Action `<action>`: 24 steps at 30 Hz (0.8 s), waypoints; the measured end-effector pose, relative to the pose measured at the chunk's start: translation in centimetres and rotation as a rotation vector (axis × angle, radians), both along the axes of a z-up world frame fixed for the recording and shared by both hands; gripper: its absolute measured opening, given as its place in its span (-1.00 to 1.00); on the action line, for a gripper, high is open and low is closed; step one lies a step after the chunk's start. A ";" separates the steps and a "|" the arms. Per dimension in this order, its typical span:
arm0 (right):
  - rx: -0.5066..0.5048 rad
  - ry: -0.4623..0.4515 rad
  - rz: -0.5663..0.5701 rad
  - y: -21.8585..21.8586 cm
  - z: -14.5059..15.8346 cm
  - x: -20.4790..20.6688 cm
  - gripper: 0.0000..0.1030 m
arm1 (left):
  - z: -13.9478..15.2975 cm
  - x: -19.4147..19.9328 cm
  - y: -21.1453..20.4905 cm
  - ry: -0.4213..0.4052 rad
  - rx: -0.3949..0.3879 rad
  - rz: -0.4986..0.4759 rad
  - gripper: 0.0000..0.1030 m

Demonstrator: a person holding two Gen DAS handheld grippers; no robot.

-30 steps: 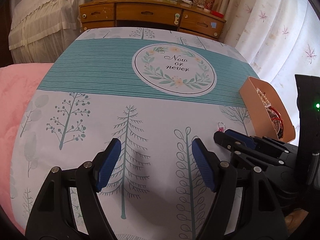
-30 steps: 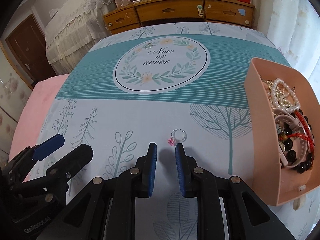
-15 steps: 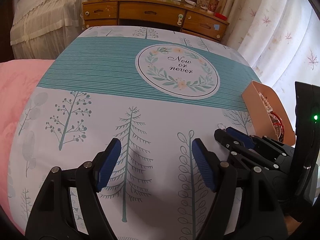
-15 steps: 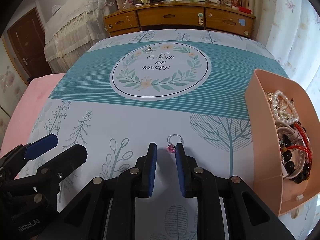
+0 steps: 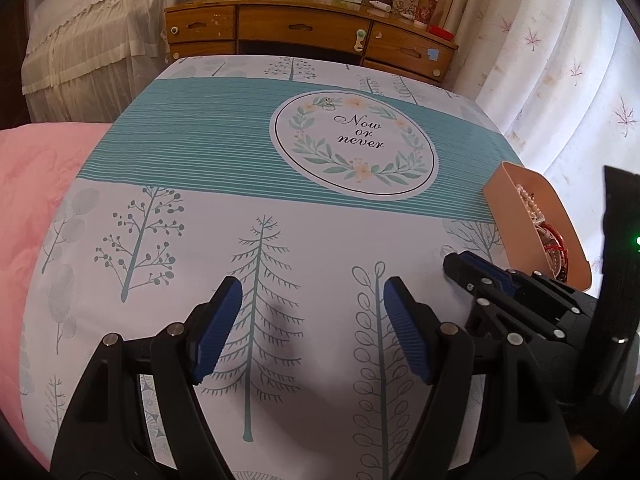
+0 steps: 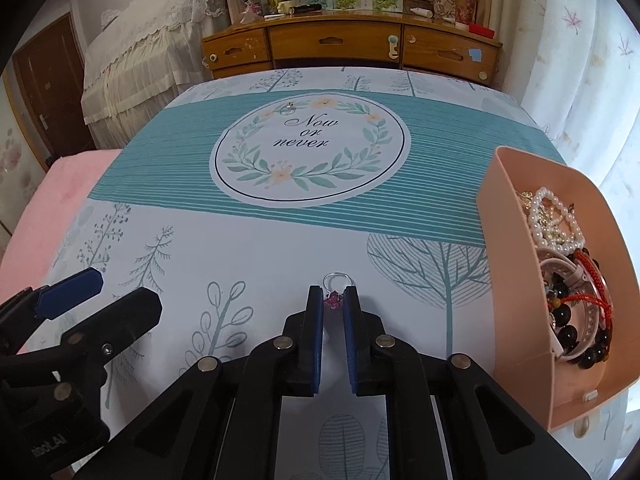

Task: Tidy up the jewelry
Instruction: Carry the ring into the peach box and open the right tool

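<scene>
Blue-padded right tongs (image 6: 333,300): low over bench, narrowed about pink stone of silver ring (image 6: 335,289), pads just beside it, contact not discernible. Left tongs (image 5: 312,320): spread wide, holding nothing, hovering over printed tree. Bench cloth (image 6: 280,240): white with teal band, "Now or never" wreath; second small ring (image 6: 287,108) on wreath's far edge. Pink box (image 6: 504,240) at right: pearls, dark beads, red cords. Wooden dresser (image 6: 340,46) beyond; curtain (image 6: 580,60) right.

A silver ring (image 6: 335,289) with a pink stone lies flat on the cloth, left of the jewelry-filled pink box (image 6: 504,216).
</scene>
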State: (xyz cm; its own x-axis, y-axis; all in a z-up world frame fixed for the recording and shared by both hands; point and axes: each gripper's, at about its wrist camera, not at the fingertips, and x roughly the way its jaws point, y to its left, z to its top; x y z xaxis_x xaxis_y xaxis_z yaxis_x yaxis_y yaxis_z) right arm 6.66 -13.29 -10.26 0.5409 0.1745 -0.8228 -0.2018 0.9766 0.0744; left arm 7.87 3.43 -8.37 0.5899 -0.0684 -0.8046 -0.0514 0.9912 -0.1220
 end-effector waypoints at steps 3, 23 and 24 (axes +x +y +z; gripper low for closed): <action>0.021 -0.031 -0.006 -0.8 1.5 -1.1 -0.81 | 0.4 -0.2 -0.5 -0.005 0.006 -0.010 0.38; 0.141 -0.171 -0.258 -16.8 9.8 -7.4 -0.81 | 8.9 1.5 -15.3 -0.162 0.004 -0.278 0.57; 0.141 -0.176 -0.273 -17.7 10.0 -7.3 -0.81 | 9.3 1.7 -15.9 -0.171 0.002 -0.289 0.58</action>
